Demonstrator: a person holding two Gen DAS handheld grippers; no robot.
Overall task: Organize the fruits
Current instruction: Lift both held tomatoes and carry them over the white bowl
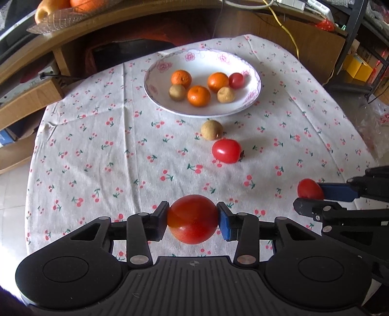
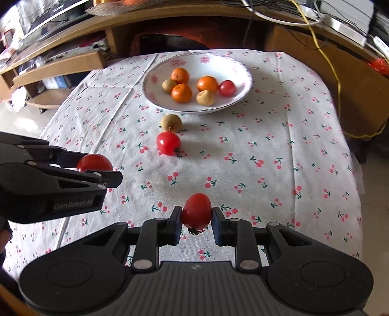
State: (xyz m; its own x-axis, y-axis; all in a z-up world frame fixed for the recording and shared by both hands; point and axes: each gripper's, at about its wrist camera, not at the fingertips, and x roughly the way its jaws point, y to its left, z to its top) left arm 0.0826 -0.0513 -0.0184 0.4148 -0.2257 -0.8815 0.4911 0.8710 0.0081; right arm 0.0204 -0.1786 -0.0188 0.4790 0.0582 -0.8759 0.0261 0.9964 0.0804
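My left gripper point(image 1: 193, 215) is shut on a large red tomato point(image 1: 193, 226), held above the near part of the cherry-print tablecloth point(image 1: 97, 145). The right gripper point(image 2: 197, 216) is shut on a smaller red tomato point(image 2: 197, 209) whose stem points down. Each gripper shows in the other's view: the right gripper point(image 1: 312, 198) at the right edge, the left gripper point(image 2: 99, 167) at the left. A loose red tomato point(image 1: 226, 150) point(image 2: 168, 143) and a brown fruit point(image 1: 211, 130) point(image 2: 171, 122) lie mid-table. Beyond them, a white floral plate point(image 1: 155, 70) point(image 2: 233, 63) holds three oranges, two brown fruits and a small tomato.
A wooden desk point(image 1: 73, 36) curves behind the table, with a basket of fruit point(image 1: 60, 12) on it at top left. A yellow cable point(image 2: 328, 60) hangs at the back right. The cloth-covered table drops off on the left and right to a tiled floor.
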